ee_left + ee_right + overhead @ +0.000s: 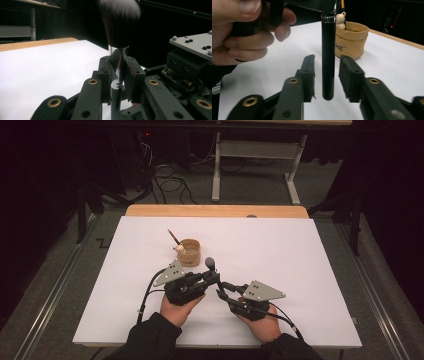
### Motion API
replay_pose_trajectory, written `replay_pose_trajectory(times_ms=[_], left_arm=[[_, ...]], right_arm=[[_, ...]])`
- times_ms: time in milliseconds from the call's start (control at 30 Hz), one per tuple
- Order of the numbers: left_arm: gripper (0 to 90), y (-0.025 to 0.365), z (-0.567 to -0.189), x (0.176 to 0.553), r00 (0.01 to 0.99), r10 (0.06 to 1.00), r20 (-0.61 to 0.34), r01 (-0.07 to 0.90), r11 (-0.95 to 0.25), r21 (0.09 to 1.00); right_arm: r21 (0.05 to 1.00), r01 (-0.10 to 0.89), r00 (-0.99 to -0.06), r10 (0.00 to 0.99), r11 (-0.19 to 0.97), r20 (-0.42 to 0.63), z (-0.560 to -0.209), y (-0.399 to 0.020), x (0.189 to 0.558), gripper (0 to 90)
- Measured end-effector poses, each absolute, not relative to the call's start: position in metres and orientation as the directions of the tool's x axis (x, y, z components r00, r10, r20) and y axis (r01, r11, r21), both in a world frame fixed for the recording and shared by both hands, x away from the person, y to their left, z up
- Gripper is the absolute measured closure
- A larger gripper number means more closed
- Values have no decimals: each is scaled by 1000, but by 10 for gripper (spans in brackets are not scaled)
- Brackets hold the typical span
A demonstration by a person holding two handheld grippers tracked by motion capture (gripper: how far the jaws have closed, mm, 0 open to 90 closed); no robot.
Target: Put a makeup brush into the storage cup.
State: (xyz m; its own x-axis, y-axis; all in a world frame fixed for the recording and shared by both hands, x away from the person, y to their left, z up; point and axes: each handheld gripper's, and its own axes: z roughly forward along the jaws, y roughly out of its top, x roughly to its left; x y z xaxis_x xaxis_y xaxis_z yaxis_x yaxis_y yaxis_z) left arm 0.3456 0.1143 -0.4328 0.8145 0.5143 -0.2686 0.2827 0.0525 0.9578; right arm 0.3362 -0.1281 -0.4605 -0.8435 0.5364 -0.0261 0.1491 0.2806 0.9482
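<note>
A makeup brush with a dark bristle head and a black handle stands upright near the front middle of the white sheet. My left gripper is shut on its metal collar. My right gripper sits just right of it and lower. In the right gripper view its jaws stand either side of the handle's lower end, with a gap on each side, so it is open.
A tan paper pot stands behind the left gripper, also seen in the right gripper view, holding a bear-topped stick and a thin brush. The white sheet covers a wooden table. Cables and a desk frame lie beyond.
</note>
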Motion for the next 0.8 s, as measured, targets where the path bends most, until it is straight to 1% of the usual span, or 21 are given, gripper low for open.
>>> replay_pose_trajectory(times_ms=[67, 400, 800], left_arm=[[768, 115, -433, 346, 812, 522, -262, 278, 50, 959], [767, 121, -432, 347, 796, 560, -230, 268, 16, 963], [767, 127, -431, 351, 768, 607, -203, 270, -20, 963]], right_arm=[[947, 156, -840, 542, 280, -22, -461, -128, 337, 604], [949, 180, -828, 560, 258, 5, -457, -133, 340, 446], [953, 191, -813, 582, 235, 19, -448, -146, 342, 335]])
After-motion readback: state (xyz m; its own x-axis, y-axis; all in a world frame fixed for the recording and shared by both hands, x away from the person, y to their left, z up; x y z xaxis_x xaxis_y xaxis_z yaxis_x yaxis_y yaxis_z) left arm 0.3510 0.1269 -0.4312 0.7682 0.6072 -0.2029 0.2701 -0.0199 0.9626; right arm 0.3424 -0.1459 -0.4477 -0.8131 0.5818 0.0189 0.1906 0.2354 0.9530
